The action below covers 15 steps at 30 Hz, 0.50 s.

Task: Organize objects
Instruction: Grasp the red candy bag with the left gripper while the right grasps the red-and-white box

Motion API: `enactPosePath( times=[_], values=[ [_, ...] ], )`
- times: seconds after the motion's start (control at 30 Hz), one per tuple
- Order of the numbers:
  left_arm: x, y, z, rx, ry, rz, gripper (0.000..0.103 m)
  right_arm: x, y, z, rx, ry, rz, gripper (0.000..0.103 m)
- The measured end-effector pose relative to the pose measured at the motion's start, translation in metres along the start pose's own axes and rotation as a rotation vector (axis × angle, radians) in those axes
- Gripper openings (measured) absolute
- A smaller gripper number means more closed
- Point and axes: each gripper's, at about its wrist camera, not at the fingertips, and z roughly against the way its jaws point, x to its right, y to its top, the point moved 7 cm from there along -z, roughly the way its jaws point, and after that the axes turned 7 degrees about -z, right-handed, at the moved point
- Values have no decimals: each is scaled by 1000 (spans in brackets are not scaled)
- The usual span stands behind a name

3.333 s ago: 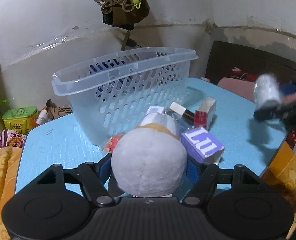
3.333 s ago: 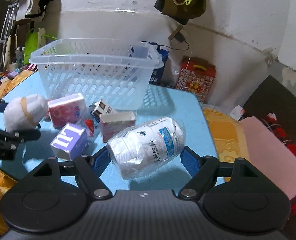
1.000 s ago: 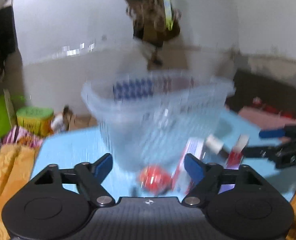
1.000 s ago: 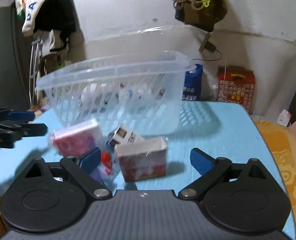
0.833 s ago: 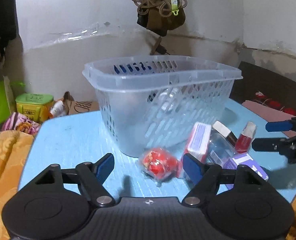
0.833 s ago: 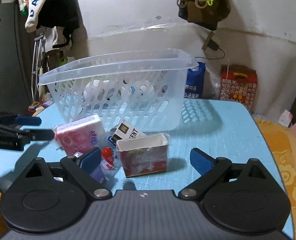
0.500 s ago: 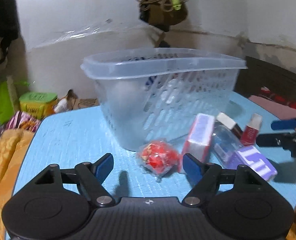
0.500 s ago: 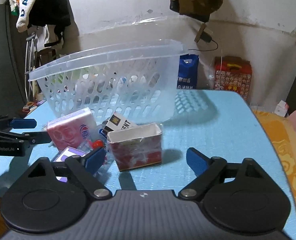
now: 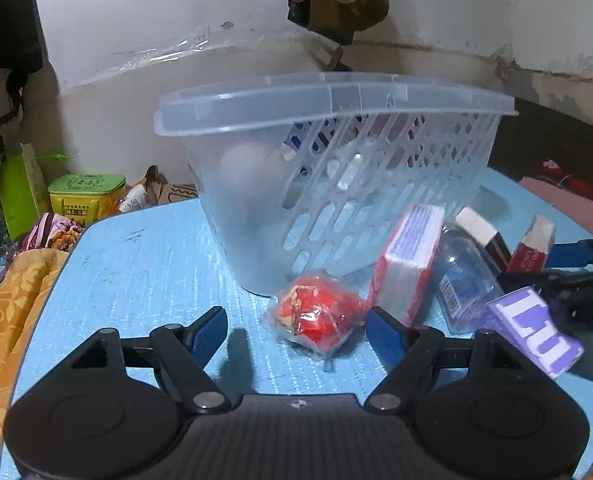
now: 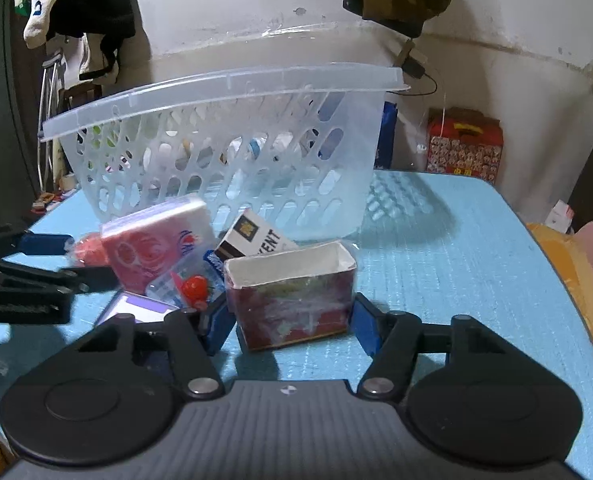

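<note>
Red carton (image 10: pixel 292 300) sits between my right hand-held gripper's (image 10: pixel 290 322) spread fingers; left hand-held gripper (image 9: pixel 296 330) gapes around a red packet (image 9: pixel 316 318).

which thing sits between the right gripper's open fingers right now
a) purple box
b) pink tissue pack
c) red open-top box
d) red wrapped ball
c: in the right wrist view the red open-top box stands between the fingers of the right gripper, which have not yet closed on it.

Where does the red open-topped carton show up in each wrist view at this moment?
Left wrist: red carton at far right, seen end-on, beside the right tongs' blue tips.
Right wrist: red carton at centre, standing between the open right tongs, with small gaps either side.
Shared landmark: the clear basket behind it.
</note>
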Motion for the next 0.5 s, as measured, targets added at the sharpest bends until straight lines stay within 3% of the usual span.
enactPosePath(
  times=[0.07,0.13,0.17,0.3,0.5],
  values=[
    [3,0,-1,-2,5,-10,79,-1,2,8,15,6,2,64],
    [4,1,1,9,2,-19,70,-3,5,16,36,-9,24,64],
    [6,0,0,3,-10,-25,52,-4,6,17,38,-14,25,64],
    [5,-2,4,-4,-9,-19,51,2,8,26,45,-2,-3,64],
    [18,9,29,52,12,-66,51,11,12,36,71,-8,-21,65]
  ],
)
